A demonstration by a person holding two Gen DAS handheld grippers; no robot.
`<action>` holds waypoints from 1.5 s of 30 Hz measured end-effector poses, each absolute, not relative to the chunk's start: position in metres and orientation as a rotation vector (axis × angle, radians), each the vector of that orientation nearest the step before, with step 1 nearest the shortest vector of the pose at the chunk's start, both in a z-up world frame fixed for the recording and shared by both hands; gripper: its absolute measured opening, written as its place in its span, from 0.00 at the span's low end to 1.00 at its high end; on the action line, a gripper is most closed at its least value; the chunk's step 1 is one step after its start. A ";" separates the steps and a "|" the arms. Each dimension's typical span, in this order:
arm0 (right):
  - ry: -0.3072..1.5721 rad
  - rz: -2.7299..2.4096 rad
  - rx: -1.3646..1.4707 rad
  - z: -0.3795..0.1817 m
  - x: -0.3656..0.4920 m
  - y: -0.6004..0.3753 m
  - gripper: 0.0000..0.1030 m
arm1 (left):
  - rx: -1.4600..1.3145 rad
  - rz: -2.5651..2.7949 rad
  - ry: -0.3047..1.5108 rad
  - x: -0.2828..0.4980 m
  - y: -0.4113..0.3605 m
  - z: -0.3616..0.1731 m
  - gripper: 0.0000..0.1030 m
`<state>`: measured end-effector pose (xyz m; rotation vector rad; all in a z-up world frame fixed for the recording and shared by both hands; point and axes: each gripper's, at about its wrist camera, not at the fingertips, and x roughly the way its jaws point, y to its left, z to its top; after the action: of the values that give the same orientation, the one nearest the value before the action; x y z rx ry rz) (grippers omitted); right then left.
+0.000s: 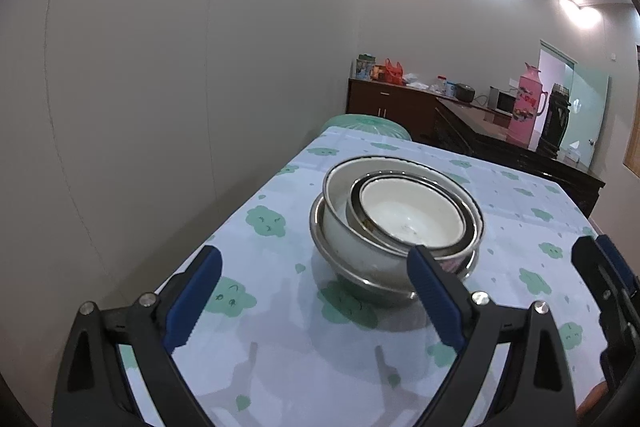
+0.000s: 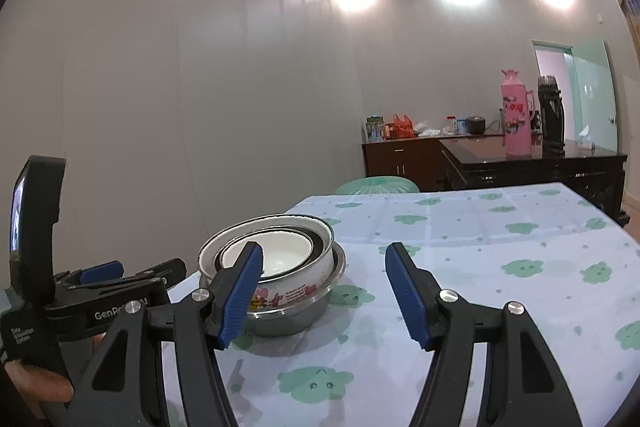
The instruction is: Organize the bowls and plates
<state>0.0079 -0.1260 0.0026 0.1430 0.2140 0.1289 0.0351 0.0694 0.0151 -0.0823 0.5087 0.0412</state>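
While the nested bowls (image 1: 396, 223) are sitting stacked on the desk (image 1: 280, 347), both the left tongs (image 1: 312, 291) and right tongs (image 2: 324, 291) are hovering nearby, spread apart and empty; stacking is looking finished, so any next move is calling for remaining dishes, none showing here.

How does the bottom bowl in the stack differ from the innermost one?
The bottom bowl is bare steel; the innermost bowl is white inside. The bottom bowl is the widest of the stack, the innermost the smallest. The bottom bowl rests on the tablecloth; the innermost is nested. Both sit upright.
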 end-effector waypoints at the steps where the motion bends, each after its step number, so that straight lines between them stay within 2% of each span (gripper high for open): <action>1: 0.214 0.130 0.135 0.005 0.003 -0.125 0.64 | -0.079 0.042 0.506 0.032 0.070 0.017 0.92; 11: 0.171 0.206 0.030 0.059 -0.053 -0.125 0.64 | -0.059 0.052 0.484 -0.005 0.091 0.045 0.95; 18: 0.133 0.234 -0.015 0.102 -0.085 -0.116 0.81 | -0.064 0.073 0.437 -0.023 0.090 0.059 1.00; 25: 0.120 0.166 0.128 0.065 -0.075 -0.108 0.84 | -0.039 0.119 0.437 -0.021 0.077 0.041 1.00; 30: 0.197 0.149 0.234 0.039 -0.053 -0.111 0.85 | -0.030 0.171 0.403 -0.017 0.076 0.034 1.00; 45: 0.170 0.096 0.171 0.031 -0.043 -0.101 0.85 | 0.020 0.137 0.395 -0.012 0.064 0.028 1.00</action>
<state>-0.0435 -0.1009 0.0309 0.1709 0.1701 0.0958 -0.0123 0.0635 0.0284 0.0196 0.3953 0.1374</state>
